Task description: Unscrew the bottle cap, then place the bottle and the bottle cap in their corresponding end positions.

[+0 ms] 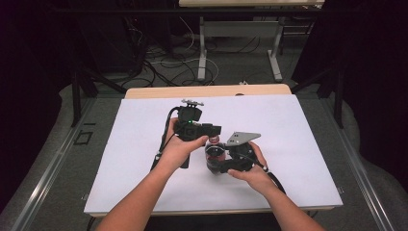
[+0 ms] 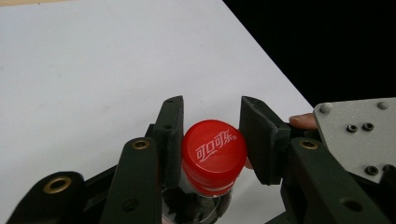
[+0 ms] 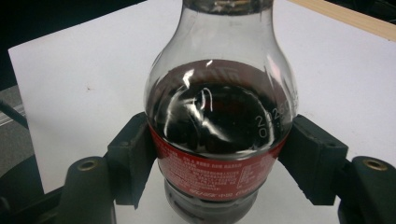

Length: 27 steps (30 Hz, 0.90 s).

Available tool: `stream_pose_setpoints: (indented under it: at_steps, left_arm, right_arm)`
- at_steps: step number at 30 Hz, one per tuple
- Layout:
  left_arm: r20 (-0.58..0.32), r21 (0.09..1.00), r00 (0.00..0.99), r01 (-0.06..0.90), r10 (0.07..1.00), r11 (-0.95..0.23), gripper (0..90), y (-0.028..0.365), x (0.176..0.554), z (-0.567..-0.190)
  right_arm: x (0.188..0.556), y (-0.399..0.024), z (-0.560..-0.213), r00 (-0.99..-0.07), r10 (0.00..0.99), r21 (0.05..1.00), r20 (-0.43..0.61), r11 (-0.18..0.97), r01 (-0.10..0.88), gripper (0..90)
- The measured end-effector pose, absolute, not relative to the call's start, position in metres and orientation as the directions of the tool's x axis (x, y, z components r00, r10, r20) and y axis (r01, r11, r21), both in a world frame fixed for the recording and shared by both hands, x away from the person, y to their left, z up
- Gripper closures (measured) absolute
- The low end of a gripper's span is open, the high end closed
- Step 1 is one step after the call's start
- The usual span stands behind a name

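On the white table (image 1: 288,144) a small cola bottle (image 3: 219,121) stands upright near the middle, the right gripper (image 3: 224,158) clamped on its labelled belly with both pads pressed to the sides. The left gripper (image 2: 210,140) comes over the top, pinching the red cap (image 2: 214,156) between its jaws. To my eye the cap is about to be unscrewed: keep the lower grip firm, twist squarely about the neck, and don't tilt the bottle, since there's dark drink inside.
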<state>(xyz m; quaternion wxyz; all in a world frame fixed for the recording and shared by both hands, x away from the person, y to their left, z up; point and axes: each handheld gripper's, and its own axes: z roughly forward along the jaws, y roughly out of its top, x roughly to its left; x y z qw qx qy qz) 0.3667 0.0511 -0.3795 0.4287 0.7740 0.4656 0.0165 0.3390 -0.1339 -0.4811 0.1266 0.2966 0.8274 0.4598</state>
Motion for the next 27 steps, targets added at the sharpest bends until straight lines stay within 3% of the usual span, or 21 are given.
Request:
stream_pose_setpoints:
  at_steps: [11, 27]
  left_arm:
    - [-0.412, 0.675, 0.502, 0.729, 0.760, -0.115, 61.4, 0.091, 0.382, -0.391]
    - [-0.369, 0.687, 0.476, 0.718, 0.798, -0.111, 61.5, 0.132, 0.378, -0.430]
  right_arm:
    - [0.351, -0.143, -0.486, -0.755, 0.653, 0.844, 0.056, 0.372, 0.385, 30.8]
    - [0.381, -0.147, -0.482, -0.692, 0.720, 0.859, 0.046, 0.326, 0.396, 30.8]
